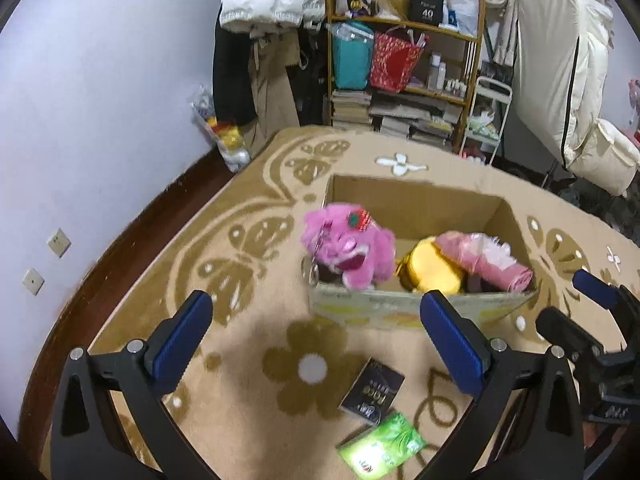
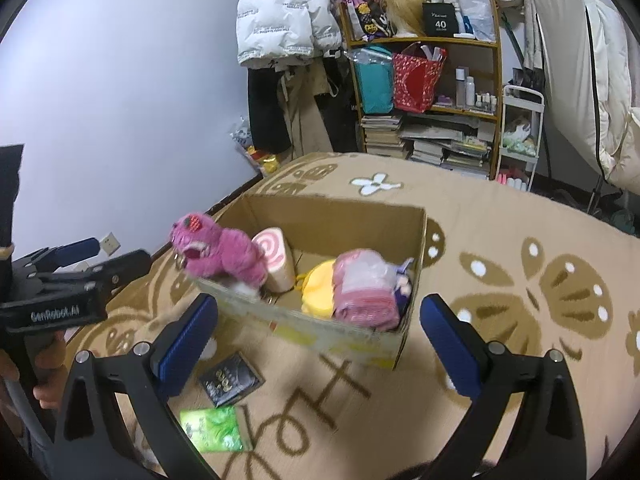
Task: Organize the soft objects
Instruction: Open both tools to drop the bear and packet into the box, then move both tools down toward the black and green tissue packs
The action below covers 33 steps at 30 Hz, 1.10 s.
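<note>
Perching on the box (image 1: 420,308) rim, the pink toy (image 1: 346,248) needed nudging inside; both grippers (image 1: 316,340) (image 2: 316,340) gaped wide, empty.

A black box (image 2: 439,20) on the far shelf (image 2: 424,42) reads "40"; the left gripper (image 2: 76,258) body reads "GenRobot.AI".

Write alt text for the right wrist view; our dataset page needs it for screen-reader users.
A cardboard box on a beige patterned rug holds soft toys: a pink plush draped over its near rim, a yellow plush and a pink bundle inside. The open, empty right gripper frames it; the left gripper is at the left edge.
</note>
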Each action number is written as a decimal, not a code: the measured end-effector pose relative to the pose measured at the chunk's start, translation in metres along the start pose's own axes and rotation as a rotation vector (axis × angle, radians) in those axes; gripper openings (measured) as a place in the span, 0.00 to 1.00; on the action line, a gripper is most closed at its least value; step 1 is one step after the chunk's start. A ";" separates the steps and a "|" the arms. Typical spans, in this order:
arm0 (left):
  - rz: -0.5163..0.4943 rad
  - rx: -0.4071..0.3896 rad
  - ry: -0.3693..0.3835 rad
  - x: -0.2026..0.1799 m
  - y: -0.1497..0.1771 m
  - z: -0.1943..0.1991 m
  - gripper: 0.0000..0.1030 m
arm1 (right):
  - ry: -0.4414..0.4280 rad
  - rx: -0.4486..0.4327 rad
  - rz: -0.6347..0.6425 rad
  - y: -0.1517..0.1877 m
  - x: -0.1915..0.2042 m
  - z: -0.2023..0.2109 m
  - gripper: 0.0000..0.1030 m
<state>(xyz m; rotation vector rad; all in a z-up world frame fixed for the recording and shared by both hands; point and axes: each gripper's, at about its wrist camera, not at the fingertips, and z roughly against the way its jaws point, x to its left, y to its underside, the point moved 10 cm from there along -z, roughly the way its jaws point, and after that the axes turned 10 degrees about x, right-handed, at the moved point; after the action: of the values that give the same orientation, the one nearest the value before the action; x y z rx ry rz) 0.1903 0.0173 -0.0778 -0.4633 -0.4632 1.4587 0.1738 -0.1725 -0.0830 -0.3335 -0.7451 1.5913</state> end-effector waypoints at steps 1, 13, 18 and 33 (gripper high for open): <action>0.002 0.012 0.000 0.002 0.002 -0.002 1.00 | -0.006 0.006 0.000 0.005 0.002 0.000 1.00; -0.058 0.176 0.016 -0.004 0.039 -0.027 0.99 | -0.024 0.049 0.033 0.044 0.026 -0.003 1.00; -0.104 0.240 0.016 -0.011 0.055 -0.039 1.00 | -0.032 0.061 0.044 0.058 0.034 -0.006 1.00; -0.084 0.426 0.058 -0.012 0.086 -0.086 0.99 | -0.053 0.162 0.077 0.093 0.044 -0.040 1.00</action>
<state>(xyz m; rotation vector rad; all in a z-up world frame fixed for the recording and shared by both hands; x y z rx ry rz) 0.1664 0.0091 -0.1972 -0.1437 -0.1157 1.4107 0.1184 -0.1199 -0.1632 -0.2051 -0.6450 1.7270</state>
